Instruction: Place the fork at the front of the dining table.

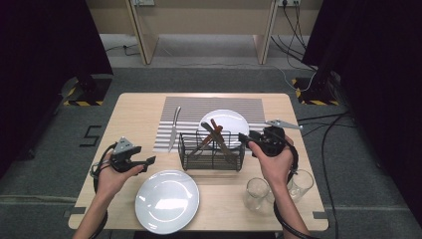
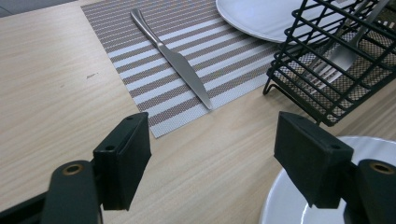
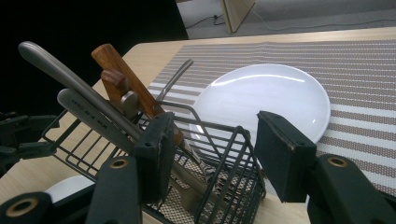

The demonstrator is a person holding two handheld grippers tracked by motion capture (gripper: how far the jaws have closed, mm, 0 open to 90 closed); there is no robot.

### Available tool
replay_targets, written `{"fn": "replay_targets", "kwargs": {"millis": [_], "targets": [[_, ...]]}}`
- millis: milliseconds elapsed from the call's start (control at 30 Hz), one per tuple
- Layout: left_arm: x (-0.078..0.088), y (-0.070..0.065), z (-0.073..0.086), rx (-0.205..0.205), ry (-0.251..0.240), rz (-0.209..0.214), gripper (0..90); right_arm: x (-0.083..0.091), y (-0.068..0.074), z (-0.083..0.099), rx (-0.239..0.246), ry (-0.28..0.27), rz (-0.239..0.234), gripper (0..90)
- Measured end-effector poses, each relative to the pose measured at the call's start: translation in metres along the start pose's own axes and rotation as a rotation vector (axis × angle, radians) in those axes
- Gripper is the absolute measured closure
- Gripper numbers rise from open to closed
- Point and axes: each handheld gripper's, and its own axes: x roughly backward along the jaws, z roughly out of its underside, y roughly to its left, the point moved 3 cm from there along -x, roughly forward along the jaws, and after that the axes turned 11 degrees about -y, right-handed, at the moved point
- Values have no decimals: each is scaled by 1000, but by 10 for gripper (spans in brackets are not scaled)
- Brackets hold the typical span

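Right claw [image 1: 245, 138] wide, holding nothing, poised at the right end of the black wire caddy [image 1: 211, 151] at about rim height. In the right gripper view its pads straddle the caddy's near corner without touching the wire. Cutlery handles [image 3: 119, 88] lie just left of the claw's own left pad: two wooden-handled pieces and two steel ones, all leaning in the caddy with handles up. In the high view their long axes run diagonally, some handles tilting far-left, others far-right. Judgement: the right claw is the nearer one for a pick; it would need to shift left and line its opening across a handle, not along it.

Right hand [image 1: 272, 159] grips from behind, forearm entering from the near edge, claw pointing left toward the caddy.

Left claw [image 1: 149, 162] also wide and holding nothing, hovering over the counter [image 1: 134, 107] near the left edge, just far of the near white plate [image 1: 166, 200]. It is aimed toward the steel knife [image 2: 173, 58] lying on the striped placemat [image 1: 214, 107], long axis running near-to-far. A far white plate [image 1: 226, 121] sits behind the caddy; two glasses [image 1: 258, 194] stand near-right.
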Motion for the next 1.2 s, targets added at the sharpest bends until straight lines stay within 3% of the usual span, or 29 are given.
{"fn": "replay_targets", "kwargs": {"millis": [267, 600, 1200], "targets": [[4, 1, 8, 8, 15, -11, 265, -7, 4, 0, 11, 12, -20, 473], [3, -4, 6, 4, 10, -3, 265, -9, 9, 2, 22, 19, -33, 473], [5, -7, 4, 12, 0, 7, 270, -27, 44, 14, 97, 61, -101, 497]]}}
